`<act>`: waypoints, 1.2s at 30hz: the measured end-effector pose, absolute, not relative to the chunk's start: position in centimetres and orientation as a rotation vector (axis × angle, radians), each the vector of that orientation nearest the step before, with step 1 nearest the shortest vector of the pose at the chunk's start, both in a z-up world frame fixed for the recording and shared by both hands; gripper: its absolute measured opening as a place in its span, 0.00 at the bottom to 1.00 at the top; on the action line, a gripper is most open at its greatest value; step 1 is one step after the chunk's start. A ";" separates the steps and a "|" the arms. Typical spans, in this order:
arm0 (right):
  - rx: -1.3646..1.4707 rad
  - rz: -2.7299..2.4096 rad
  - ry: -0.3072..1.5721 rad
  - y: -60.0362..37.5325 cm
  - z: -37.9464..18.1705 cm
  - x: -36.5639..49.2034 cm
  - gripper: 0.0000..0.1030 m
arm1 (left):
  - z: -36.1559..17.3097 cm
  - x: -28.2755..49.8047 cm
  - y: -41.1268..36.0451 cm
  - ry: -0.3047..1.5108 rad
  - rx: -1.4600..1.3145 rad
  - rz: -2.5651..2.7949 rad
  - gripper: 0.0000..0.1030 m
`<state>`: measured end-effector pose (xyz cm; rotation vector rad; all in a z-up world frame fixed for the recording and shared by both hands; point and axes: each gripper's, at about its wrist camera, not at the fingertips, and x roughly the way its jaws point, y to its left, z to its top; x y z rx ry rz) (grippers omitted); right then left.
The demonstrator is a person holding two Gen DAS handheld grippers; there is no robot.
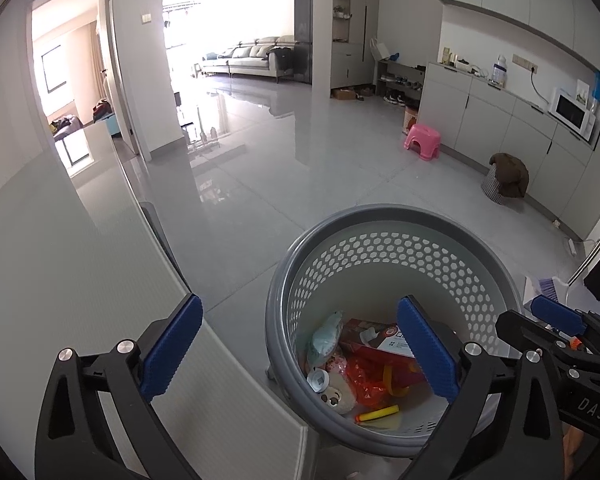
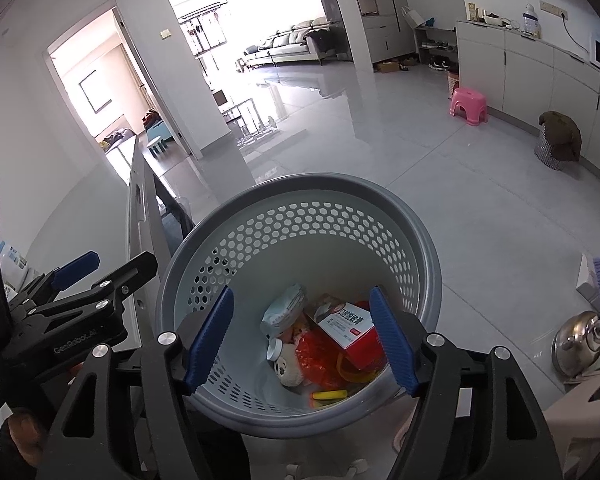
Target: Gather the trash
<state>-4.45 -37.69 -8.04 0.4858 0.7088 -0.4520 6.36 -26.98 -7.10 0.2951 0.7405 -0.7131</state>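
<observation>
- My left gripper (image 1: 298,350) is spread wide, nothing between its pads.
- My right gripper (image 2: 300,340) is released too, empty, above the basket (image 2: 424,236).
- Trash lies on the basket floor: red box (image 2: 346,334) at 12 o'clock, yellow tube (image 2: 330,395) at 6.

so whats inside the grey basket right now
In the grey basket lie a red and white box, a pale crumpled packet, orange plastic, a small plush toy, a white cap and a yellow piece. Anything beneath them is covered.
</observation>
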 end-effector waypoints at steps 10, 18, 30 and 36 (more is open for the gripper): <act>0.471 -0.481 0.672 -37.8 -7.6 -5.2 0.76 | -6.8 6.2 -26.8 0.729 0.300 -0.694 0.94; 0.468 -0.481 0.668 -37.9 -7.5 -5.4 0.76 | -6.8 6.1 -26.7 0.722 0.306 -0.688 0.94; 0.445 -0.479 0.668 -37.5 -7.5 -5.6 0.76 | -6.3 6.0 -26.1 0.710 0.292 -0.662 0.94; 0.450 -0.478 0.666 -37.4 -7.5 -5.7 0.76 | -6.2 5.8 -26.5 0.693 0.292 -0.658 0.94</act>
